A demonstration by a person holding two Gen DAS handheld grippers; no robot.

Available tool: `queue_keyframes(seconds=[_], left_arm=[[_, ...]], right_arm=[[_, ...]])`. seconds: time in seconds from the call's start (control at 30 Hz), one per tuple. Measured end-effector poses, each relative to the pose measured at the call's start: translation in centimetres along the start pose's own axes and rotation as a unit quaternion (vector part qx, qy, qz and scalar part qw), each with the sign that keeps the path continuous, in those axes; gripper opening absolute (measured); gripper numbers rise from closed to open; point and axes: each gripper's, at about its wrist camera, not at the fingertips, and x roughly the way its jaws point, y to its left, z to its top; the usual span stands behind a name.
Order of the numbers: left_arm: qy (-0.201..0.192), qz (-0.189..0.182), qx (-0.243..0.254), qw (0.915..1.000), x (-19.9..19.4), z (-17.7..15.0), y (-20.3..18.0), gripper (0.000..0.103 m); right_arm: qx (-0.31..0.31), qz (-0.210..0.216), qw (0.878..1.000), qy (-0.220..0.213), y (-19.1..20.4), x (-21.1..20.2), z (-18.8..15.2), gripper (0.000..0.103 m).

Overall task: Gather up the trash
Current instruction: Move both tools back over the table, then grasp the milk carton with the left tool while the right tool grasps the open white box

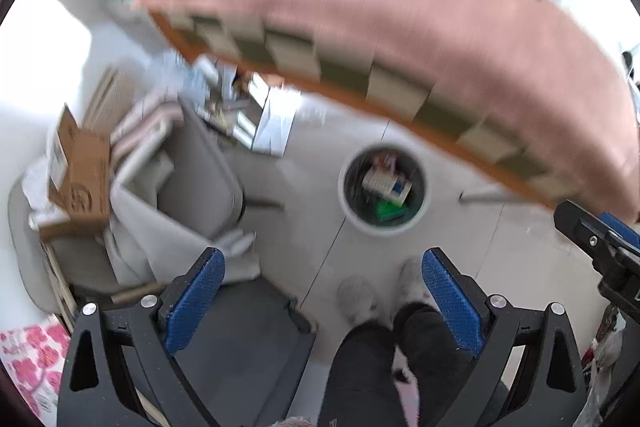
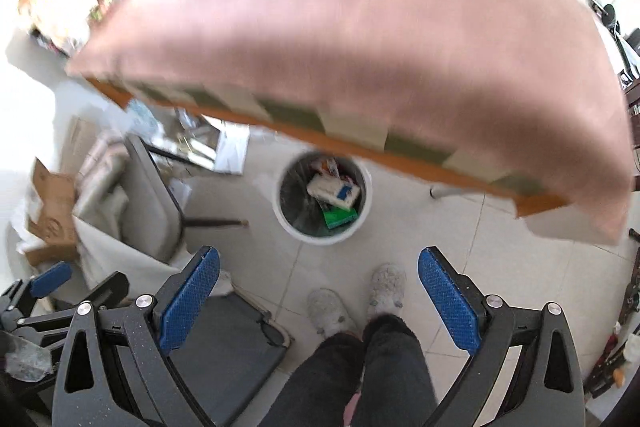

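Both grippers spread wide and empty, left gripper (image 1: 322,301), right gripper (image 2: 318,301), above white trash bin (image 2: 322,233) holding boxes.

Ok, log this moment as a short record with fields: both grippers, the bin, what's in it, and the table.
left gripper: open, holding nothing
right gripper: open, holding nothing
bin: white, round, on the tiled floor beside the table edge
bin contents: a white carton and a green packet, lying on other trash too blurred to name
table: covered by a pink cloth with a checked border
feet: grey slippers on the floor, short of the bin
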Motion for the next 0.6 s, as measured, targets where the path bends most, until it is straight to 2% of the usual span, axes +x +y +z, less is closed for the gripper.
queue_keyframes(seconds=[0.17, 0.3, 0.43, 0.6], left_arm=[[-0.042, -0.019, 0.0, 0.9989, -5.0, 6.5, -2.7, 0.101], [-0.07, -0.02, -0.006, 0.9973, -7.8, 12.8, -5.1, 0.101], [-0.083, -0.02, -0.023, 0.9961, -9.0, 20.3, -7.9, 0.101], [-0.061, -0.023, -0.047, 0.9968, -7.6, 29.9, -11.0, 0.101]], right_arm=[[0.053, 0.015, 0.998, -0.038, -2.8, -6.3, 6.2, 0.101], [0.094, 0.006, 0.993, -0.072, -7.2, -10.5, 12.8, 0.101], [0.127, -0.002, 0.988, -0.085, -11.8, -12.0, 20.3, 0.101], [0.162, -0.019, 0.983, -0.085, -17.6, -10.5, 31.6, 0.101]])
